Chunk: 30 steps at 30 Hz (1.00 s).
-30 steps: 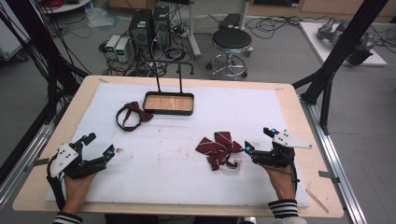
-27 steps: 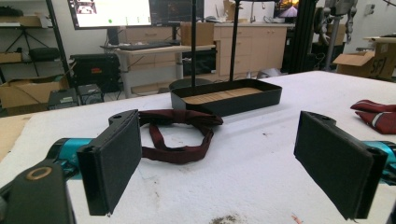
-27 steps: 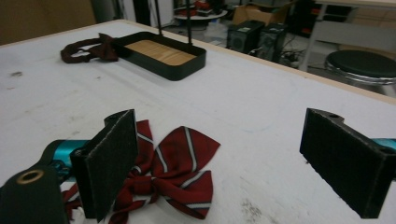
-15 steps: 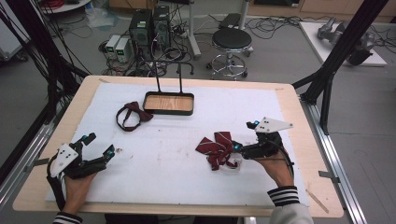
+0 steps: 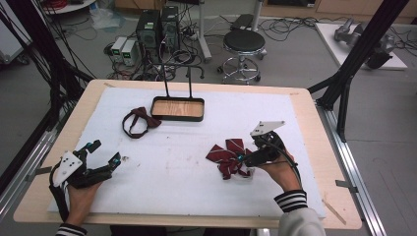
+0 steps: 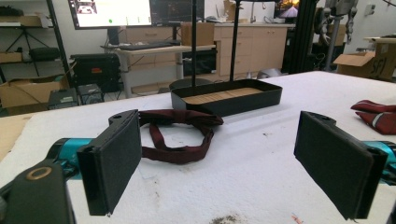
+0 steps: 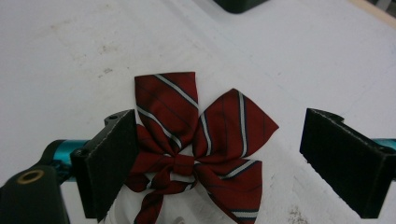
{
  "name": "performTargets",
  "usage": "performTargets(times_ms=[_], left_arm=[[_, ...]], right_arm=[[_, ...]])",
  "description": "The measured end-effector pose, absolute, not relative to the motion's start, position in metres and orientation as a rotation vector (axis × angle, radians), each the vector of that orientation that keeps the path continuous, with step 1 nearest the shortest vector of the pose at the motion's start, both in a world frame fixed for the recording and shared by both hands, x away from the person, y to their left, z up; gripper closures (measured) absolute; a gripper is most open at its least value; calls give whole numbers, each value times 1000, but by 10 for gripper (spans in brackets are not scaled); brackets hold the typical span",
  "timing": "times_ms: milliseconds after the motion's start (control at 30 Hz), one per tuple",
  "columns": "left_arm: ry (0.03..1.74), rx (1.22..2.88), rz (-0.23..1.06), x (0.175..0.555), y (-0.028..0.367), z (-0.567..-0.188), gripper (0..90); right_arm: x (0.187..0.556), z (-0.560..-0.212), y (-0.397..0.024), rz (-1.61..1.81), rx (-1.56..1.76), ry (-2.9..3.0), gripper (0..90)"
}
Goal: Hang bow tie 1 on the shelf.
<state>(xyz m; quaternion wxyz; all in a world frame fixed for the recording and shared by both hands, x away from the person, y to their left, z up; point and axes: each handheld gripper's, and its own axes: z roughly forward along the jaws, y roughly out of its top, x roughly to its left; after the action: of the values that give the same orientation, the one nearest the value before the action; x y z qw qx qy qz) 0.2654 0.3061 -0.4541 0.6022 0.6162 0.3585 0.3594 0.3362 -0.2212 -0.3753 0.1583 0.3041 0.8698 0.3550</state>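
Observation:
A red striped bow (image 5: pixel 227 156) lies on the white mat right of centre. My right gripper (image 5: pixel 244 163) hangs open just over the bow's right side. In the right gripper view the bow (image 7: pixel 205 135) lies between the two spread jaws of my right gripper (image 7: pixel 219 163), with the left jaw over its edge. A dark maroon bow tie (image 5: pixel 139 122) with a looped strap lies at the back left. My left gripper (image 5: pixel 104 151) rests open at the front left, pointing toward the maroon bow tie (image 6: pixel 180 126). My left gripper (image 6: pixel 224 163) holds nothing.
A black tray (image 5: pixel 178 109) with a wooden bottom and two upright rods stands at the back centre of the mat, just right of the maroon bow tie. The white mat (image 5: pixel 167 177) covers most of the wooden table. The tray (image 6: pixel 229 98) stands behind the bow tie.
My right gripper has moved left and forward over the striped bow, tipping down toward it. The left gripper and both bows have stayed in place.

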Motion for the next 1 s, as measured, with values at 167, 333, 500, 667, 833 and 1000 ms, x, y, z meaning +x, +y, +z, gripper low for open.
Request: performTargets(times_ms=[167, 333, 500, 667, 833, 1000], left_arm=[[832, 1427, 832, 266, 306, -454, 155], [831, 1430, 835, 265, 306, -454, 155], [831, 1429, 834, 265, 306, -454, 155], [830, 1428, 834, 265, 306, -454, 155], [830, 1427, 834, 265, 306, -454, 155], [830, 1428, 838, 265, 306, -454, 155]], right_arm=[[338, -381, -216, 937, 902, 2525, 109], [340, -384, -212, 893, 960, 2542, 109], [344, -387, -210, 875, 1040, 2549, 111], [346, -391, -206, 826, 1094, 2575, 157], [349, -395, -200, 779, 1099, 2602, 164], [350, -397, -196, 739, 1121, 2628, 211]])
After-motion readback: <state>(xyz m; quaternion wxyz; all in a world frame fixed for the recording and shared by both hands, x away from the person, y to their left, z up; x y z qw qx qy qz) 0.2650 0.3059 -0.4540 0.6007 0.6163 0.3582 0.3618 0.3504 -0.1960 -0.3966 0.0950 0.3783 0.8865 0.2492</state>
